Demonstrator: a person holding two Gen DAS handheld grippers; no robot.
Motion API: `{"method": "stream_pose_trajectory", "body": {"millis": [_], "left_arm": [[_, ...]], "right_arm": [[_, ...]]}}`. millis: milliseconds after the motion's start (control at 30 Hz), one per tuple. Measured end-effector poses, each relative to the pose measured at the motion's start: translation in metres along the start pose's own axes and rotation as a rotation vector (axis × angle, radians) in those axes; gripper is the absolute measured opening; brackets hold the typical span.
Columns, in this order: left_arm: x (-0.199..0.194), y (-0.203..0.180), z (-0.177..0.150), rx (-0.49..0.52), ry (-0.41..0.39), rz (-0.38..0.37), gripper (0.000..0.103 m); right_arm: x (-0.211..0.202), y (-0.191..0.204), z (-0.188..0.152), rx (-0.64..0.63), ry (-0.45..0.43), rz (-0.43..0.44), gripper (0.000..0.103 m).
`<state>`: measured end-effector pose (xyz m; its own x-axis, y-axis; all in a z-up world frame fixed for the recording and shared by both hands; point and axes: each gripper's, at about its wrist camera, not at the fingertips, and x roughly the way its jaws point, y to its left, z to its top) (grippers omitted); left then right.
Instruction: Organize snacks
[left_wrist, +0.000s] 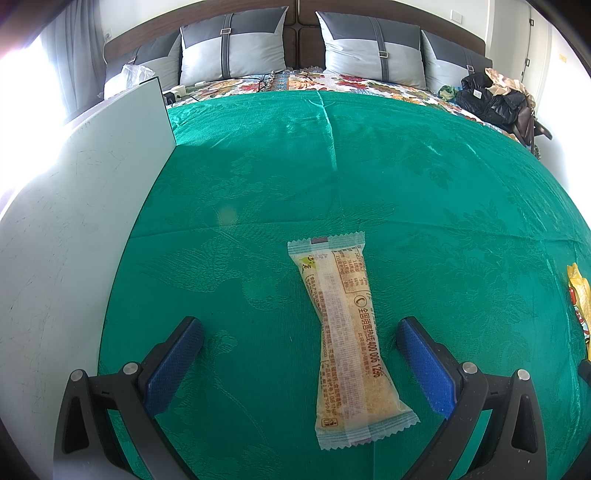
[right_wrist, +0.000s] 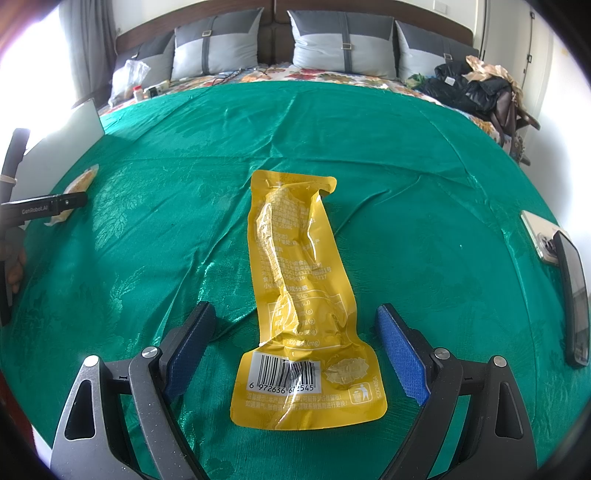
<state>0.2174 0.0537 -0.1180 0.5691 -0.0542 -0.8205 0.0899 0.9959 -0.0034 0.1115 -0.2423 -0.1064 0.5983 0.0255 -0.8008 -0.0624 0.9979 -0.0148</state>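
A long pale snack bar in a clear wrapper (left_wrist: 345, 332) lies flat on the green cloth (left_wrist: 424, 177), printed side up. My left gripper (left_wrist: 301, 332) stands open around its near half, with both blue pads clear of it. In the right wrist view a yellow snack pouch (right_wrist: 299, 295) with a barcode lies on the same cloth. My right gripper (right_wrist: 295, 317) is open on either side of the pouch's lower part and touches nothing. The pale bar (right_wrist: 75, 192) and the left gripper's body (right_wrist: 44, 208) show at the far left of that view.
A white box (left_wrist: 66, 229) stands along the left edge of the cloth. A phone (right_wrist: 539, 236) and a dark flat device (right_wrist: 574, 295) lie at the right. Beyond the cloth are pillows (left_wrist: 236, 48), a floral bedspread and a pile of dark clothes (left_wrist: 491, 99).
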Motion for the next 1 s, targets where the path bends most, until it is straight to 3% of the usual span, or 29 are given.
{"method": "stream_pose_trajectory", "body": {"millis": [167, 367, 567, 733, 800, 833, 867, 900, 1000], "left_arm": [[0.0, -0.002, 0.001, 0.01, 0.035, -0.005, 0.103], [0.002, -0.003, 0.011, 0.07, 0.197, -0.041, 0.103], [0.007, -0.005, 0.017, 0.108, 0.303, -0.051, 0.103], [0.017, -0.01, 0.027, 0.048, 0.367, -0.015, 0.103], [0.015, -0.017, 0.031, 0.032, 0.357, -0.011, 0.093], [0.01, -0.021, 0.032, 0.039, 0.323, -0.017, 0.071], [0.005, -0.027, 0.033, 0.054, 0.297, -0.024, 0.038], [0.002, -0.031, 0.033, 0.071, 0.292, -0.034, 0.02], [-0.008, -0.035, 0.026, 0.082, 0.289, -0.071, 0.015]], "right_arm": [[0.0, 0.0, 0.0, 0.001, 0.0, 0.002, 0.091], [0.0, -0.001, 0.0, 0.001, 0.001, 0.004, 0.091], [0.0, -0.001, 0.0, 0.0, 0.001, 0.005, 0.092], [0.0, 0.0, -0.001, 0.0, 0.001, 0.006, 0.092], [-0.001, 0.0, 0.0, 0.0, 0.001, 0.006, 0.092], [-0.001, 0.0, -0.001, 0.0, 0.001, 0.007, 0.092], [-0.001, 0.0, -0.001, 0.0, 0.001, 0.008, 0.092], [-0.001, 0.0, 0.0, -0.002, 0.002, 0.01, 0.092], [-0.003, 0.002, 0.007, 0.0, 0.049, 0.031, 0.09]]}}
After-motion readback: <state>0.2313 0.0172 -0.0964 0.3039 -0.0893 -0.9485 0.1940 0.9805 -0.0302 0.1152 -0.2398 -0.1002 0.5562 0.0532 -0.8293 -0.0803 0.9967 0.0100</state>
